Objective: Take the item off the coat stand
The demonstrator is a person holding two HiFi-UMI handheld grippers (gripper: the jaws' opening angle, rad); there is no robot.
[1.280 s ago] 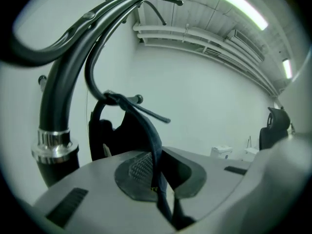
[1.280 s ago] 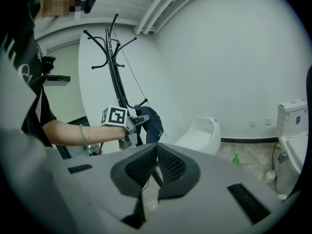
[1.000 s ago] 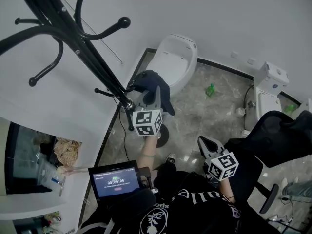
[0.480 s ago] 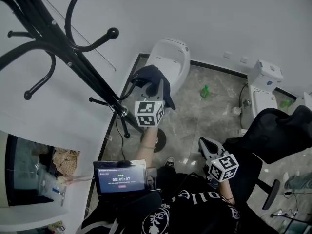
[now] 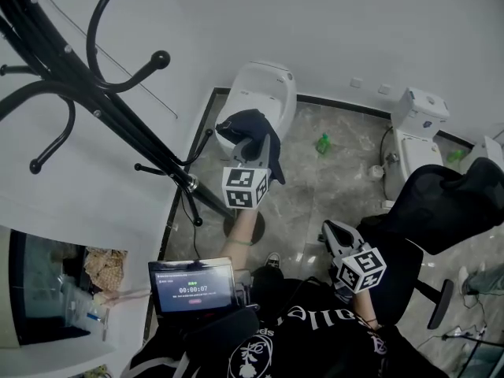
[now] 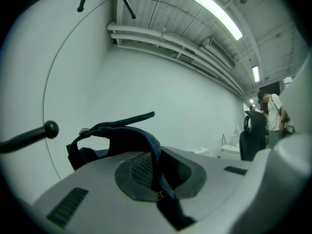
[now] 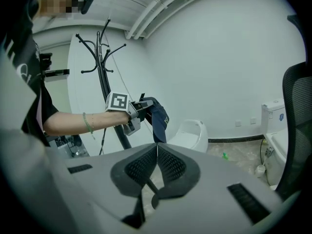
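Navy cap [image 5: 242, 122] clamped in L hand-held gripper [image 5: 256, 146], clear of coat stand [image 5: 118, 110], R hand-held gripper [image 5: 334, 231] jaws together.

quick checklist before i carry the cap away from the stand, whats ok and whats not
1. Grip: the left gripper has its jaws closed on the strap of the cap. Ok.
2. Cap free of the coat stand: in the right gripper view the cap hangs to the stand's right, apart from its arms. Ok.
3. Nearest hook knob: it sits left of the cap and does not touch it. How near it is in depth: cannot tell.
4. Right gripper: jaws together, nothing between them, held low and away from the cap. Ok.
5. Place to put the cap down: none shows in any view. Cannot tell.
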